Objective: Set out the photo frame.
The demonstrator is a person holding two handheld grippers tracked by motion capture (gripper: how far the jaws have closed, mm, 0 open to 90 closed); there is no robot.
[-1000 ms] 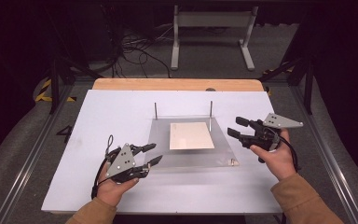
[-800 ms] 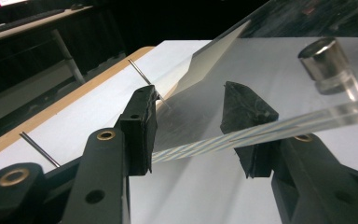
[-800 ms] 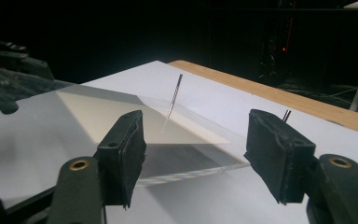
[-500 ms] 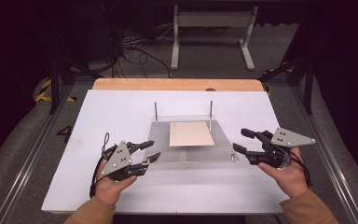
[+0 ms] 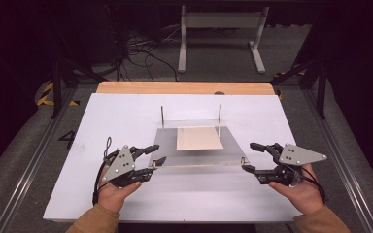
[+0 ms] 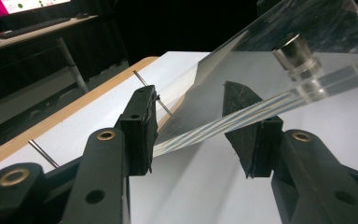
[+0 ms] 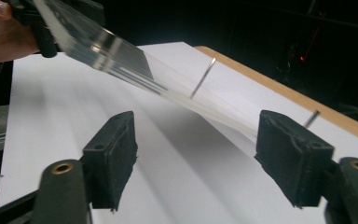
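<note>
The plate (image 5: 194, 155) is a clear, thick acrylic sheet, roughly square, lying over the middle of the white table (image 5: 126, 111). Its polished edges catch the light as pale streaks, and the table shows through it as a greyer patch. A tan square (image 5: 199, 138) shows in its far half; whether this lies on or under the plate I cannot tell. Two thin metal pins (image 5: 162, 115) stand upright at the far corners. In the left gripper view a short metal stud (image 6: 294, 52) sits on the plate (image 6: 261, 79) near a corner, and the sheet slants upward away from the table, its near edge raised.

The left gripper (image 5: 156, 156) holds the near left corner of the plate; in its own view the plate's edge runs between the two black jaws, which stand partly closed around it, the left pad (image 6: 142, 126) touching the edge. The person's left hand (image 5: 114, 191) grips it from below.

The right gripper (image 5: 252, 158) is just beside the near right corner. Its jaws have just been opening and stand wide, with nothing between them; in its own view the plate (image 7: 102, 49) hangs above and beyond the pads (image 7: 114, 154), apart from them, with the table (image 7: 182, 186) beneath. The right hand (image 5: 298, 191) holds it near the table's front edge.
</note>
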